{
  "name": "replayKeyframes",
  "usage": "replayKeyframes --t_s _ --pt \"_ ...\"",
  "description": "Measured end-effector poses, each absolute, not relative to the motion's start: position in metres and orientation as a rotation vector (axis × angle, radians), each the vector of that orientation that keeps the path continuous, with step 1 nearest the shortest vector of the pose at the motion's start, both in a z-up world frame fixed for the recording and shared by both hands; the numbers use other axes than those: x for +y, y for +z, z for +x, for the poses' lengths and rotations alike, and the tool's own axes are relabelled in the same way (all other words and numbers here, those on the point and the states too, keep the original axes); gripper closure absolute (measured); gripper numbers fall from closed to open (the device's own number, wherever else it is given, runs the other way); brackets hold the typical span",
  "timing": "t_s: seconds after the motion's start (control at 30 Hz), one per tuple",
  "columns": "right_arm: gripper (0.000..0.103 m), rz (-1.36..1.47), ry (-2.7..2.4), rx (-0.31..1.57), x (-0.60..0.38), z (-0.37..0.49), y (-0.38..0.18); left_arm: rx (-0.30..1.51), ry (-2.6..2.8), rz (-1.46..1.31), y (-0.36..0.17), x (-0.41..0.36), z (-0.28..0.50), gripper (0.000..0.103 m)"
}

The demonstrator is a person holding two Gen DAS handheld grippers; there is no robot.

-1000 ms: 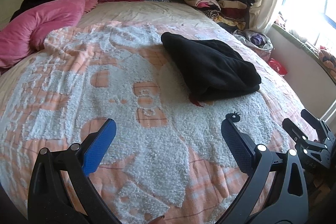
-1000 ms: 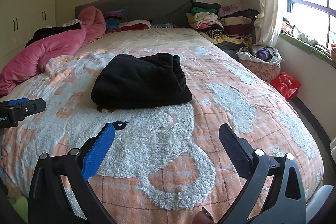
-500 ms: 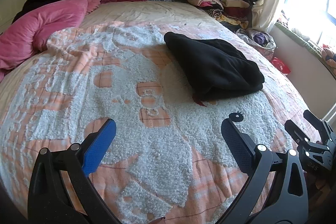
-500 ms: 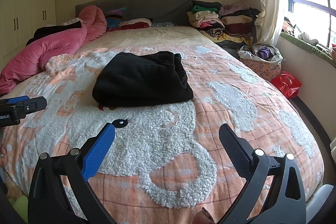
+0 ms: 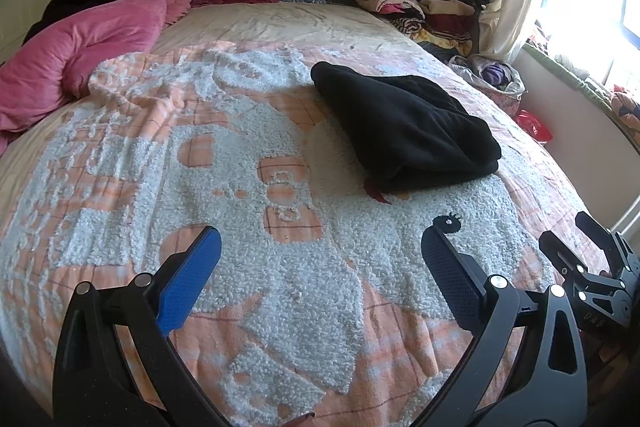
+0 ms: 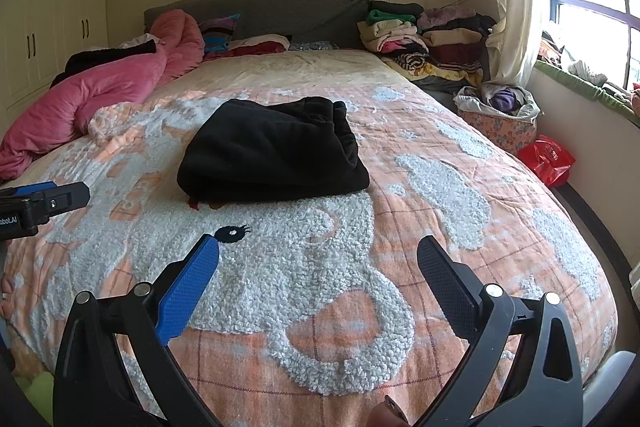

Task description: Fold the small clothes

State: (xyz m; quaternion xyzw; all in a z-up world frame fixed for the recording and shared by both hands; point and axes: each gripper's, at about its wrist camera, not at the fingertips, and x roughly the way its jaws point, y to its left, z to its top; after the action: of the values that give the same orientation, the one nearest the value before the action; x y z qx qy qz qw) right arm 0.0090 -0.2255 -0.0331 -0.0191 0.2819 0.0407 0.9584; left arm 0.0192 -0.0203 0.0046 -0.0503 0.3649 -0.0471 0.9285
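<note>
Both grippers (spread wide) hover short of black garment [image 6: 276,151].

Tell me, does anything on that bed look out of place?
A small red scrap pokes out from under the near edge of the folded black garment. What it is cannot be told. Otherwise nothing on the bedspread stands out.

The left black two-finger gripper [image 5: 320,259] has a matte angular frame with silver round screws; one finger bears a blue textured pad [image 5: 190,281], the other a black one; the matching right black two-finger gripper [image 6: 318,261] looks identical; white lettering marks each body.
</note>
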Motion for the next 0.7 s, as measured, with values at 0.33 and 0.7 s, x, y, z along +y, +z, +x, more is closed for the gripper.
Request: replayKeyframes --t_s 0.33,0.7 --pt "0.004 -0.040 0.084 0.572 -0.2228 0.0075 -0.0316 0.746 -0.100 -0.098 0.0051 -0.0209 0.0183 0.009" --pt "0.004 -0.042 0.084 0.569 -0.2212 0.0081 -0.0307 0.749 -0.099 -0.098 0.0050 -0.0214 0.0182 0.009"
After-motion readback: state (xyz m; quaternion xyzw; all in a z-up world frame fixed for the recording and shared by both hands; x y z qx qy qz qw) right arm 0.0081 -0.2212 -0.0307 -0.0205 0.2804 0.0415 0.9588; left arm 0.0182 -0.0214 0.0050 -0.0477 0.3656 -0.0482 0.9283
